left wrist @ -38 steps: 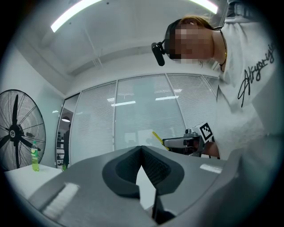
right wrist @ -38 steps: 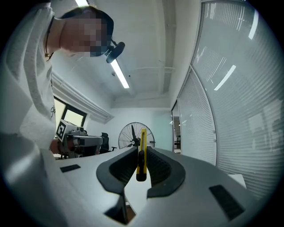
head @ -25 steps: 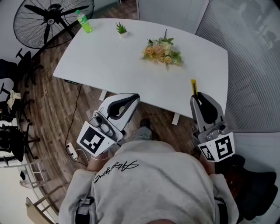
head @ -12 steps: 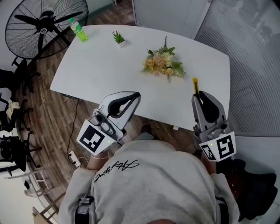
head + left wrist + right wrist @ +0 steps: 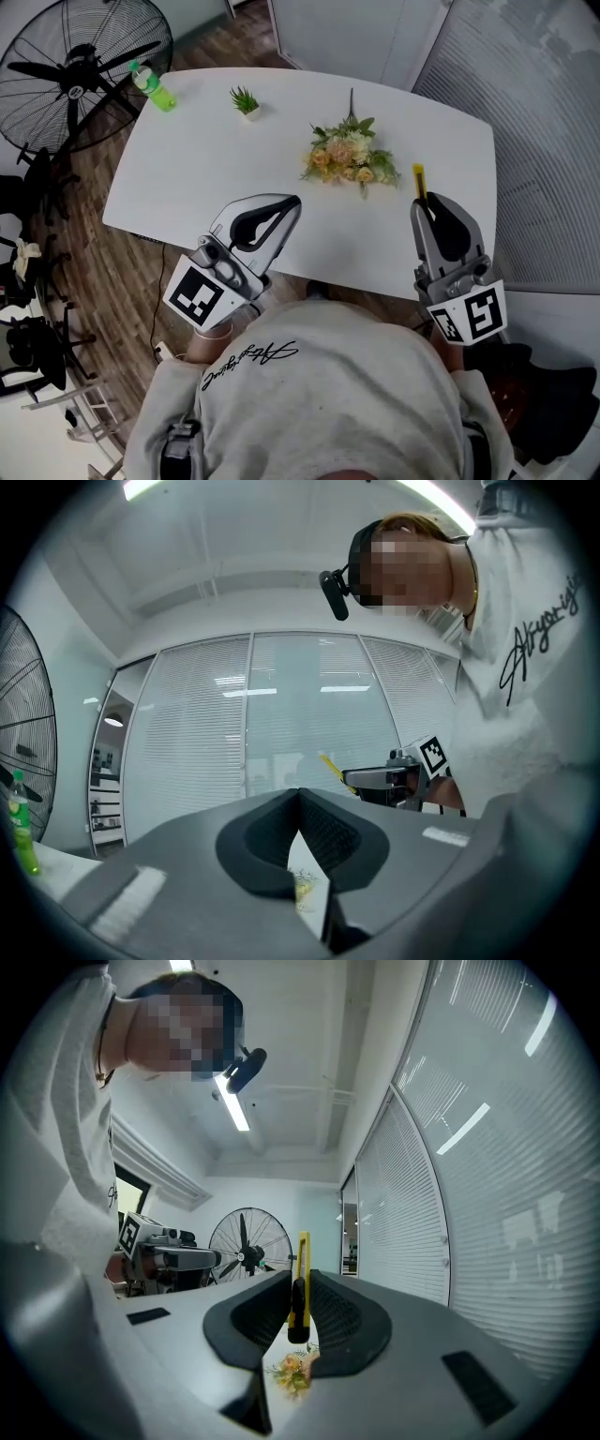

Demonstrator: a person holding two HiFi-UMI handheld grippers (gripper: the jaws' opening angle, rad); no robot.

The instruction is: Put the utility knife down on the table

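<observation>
A yellow and black utility knife sticks out forward from my right gripper, whose jaws are shut on it. It hangs over the near right part of the white table. My left gripper is held over the table's near edge, jaws shut with their tips touching and nothing between them. Both grippers point roughly level, away from the person.
A bunch of yellow and peach flowers lies mid-table, ahead of both grippers. A small potted plant and a green bottle stand at the far left. A floor fan and office chairs are left of the table.
Both grippers have moved forward from in front of the table's near edge to over the table. The knife stays in the right gripper's grip.
</observation>
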